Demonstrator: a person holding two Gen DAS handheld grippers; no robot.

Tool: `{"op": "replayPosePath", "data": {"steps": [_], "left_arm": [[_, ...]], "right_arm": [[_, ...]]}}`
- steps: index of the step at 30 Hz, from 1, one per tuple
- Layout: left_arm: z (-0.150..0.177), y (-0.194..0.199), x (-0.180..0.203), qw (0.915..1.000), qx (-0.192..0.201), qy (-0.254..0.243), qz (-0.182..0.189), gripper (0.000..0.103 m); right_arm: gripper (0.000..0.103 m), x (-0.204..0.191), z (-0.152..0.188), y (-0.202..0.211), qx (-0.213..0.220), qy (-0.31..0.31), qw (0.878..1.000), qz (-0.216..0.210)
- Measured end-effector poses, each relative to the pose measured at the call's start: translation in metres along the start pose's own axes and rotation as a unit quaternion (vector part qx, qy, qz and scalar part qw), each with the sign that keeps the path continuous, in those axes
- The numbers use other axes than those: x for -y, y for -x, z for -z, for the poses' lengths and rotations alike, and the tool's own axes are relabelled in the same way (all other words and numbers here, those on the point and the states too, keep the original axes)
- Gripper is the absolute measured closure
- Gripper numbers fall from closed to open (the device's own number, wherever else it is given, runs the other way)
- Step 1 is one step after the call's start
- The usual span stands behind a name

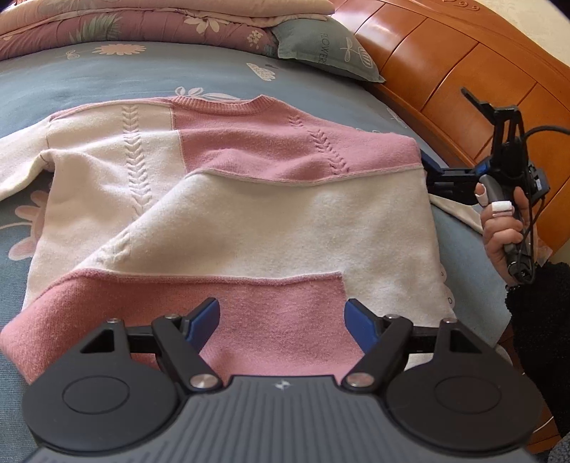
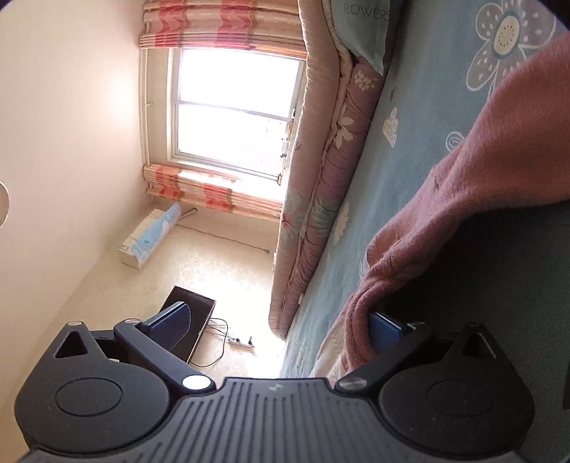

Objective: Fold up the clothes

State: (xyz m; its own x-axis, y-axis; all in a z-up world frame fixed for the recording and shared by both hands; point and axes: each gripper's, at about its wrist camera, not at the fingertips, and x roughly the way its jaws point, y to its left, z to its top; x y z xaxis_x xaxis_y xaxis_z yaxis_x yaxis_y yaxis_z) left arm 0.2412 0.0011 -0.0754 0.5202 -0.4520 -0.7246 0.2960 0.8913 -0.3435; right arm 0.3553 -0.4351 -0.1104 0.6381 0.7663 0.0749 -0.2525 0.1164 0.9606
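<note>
Pink-and-cream sweater (image 1: 228,199), partly folded, on floral bed sheet (image 1: 142,71). Left gripper (image 1: 281,320): jaws apart, empty. Right gripper (image 2: 281,327): jaws apart, one finger (image 2: 386,333) touching the sweater's edge.

The sweater (image 1: 228,199) is pink and cream in blocks with knitted leaf cables, the bedsheet (image 1: 107,71) grey-blue with pale flowers, the quilt (image 1: 107,25) mauve floral, the headboard (image 1: 445,60) orange-brown.

A bright window (image 2: 235,110) with striped curtains (image 2: 213,26) lights the pale walls; wooden headboard (image 1: 445,64) beside bed.
</note>
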Motion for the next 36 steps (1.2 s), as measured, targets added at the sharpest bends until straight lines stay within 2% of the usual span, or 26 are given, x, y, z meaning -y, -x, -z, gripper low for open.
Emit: {"op": "replayPosePath", "data": {"steps": [4,7,10,13,16,20,21,25,29,31,33,35,36], "left_arm": [[-0.001,0.0,0.006,1.0,0.001,-0.009,0.004,0.026],[-0.001,-0.001,0.012,0.9999,0.002,-0.016,0.006,0.026],[-0.001,0.0,0.017,0.9997,0.0,-0.024,0.003,0.026],[-0.001,0.001,0.018,0.9996,-0.001,-0.027,-0.001,0.026],[0.0,0.0,0.014,0.9996,-0.006,-0.022,-0.019,0.026],[0.006,0.005,0.004,0.9993,-0.012,-0.013,-0.032,0.026],[0.009,0.006,0.0,0.9993,-0.014,-0.01,-0.034,0.026],[0.013,0.003,-0.007,0.999,-0.019,-0.001,-0.039,0.026],[0.01,0.003,-0.002,0.9992,-0.014,-0.008,-0.035,0.026],[0.007,0.003,0.003,0.9994,-0.01,-0.014,-0.03,0.026],[0.005,0.003,0.006,0.9995,-0.008,-0.017,-0.025,0.026],[0.004,0.002,0.009,0.9995,-0.009,-0.02,-0.022,0.026],[0.004,0.001,0.01,0.9995,-0.01,-0.021,-0.021,0.026]], "right_arm": [[0.0,-0.024,-0.01,0.036,0.013,0.021,1.0,0.014],[0.0,-0.037,-0.007,0.044,0.005,0.048,0.995,0.087],[0.0,-0.041,0.015,0.028,-0.04,0.078,0.987,0.134],[0.0,-0.039,0.048,-0.005,-0.099,0.11,0.977,0.156],[0.0,-0.026,0.083,-0.032,-0.147,0.136,0.957,0.21],[0.0,-0.015,0.124,-0.032,-0.175,0.195,0.926,0.271],[0.0,-0.016,0.129,-0.024,-0.17,0.194,0.927,0.272],[0.0,-0.019,0.134,0.016,-0.143,0.155,0.943,0.257],[0.0,-0.035,0.12,0.036,-0.1,0.144,0.944,0.28],[0.0,-0.042,0.103,0.032,-0.071,0.189,0.925,0.323],[0.0,-0.045,0.085,0.024,-0.056,0.235,0.899,0.365],[0.0,-0.039,0.066,0.012,-0.055,0.26,0.884,0.385],[0.0,-0.033,0.057,0.004,-0.062,0.259,0.885,0.382]]}}
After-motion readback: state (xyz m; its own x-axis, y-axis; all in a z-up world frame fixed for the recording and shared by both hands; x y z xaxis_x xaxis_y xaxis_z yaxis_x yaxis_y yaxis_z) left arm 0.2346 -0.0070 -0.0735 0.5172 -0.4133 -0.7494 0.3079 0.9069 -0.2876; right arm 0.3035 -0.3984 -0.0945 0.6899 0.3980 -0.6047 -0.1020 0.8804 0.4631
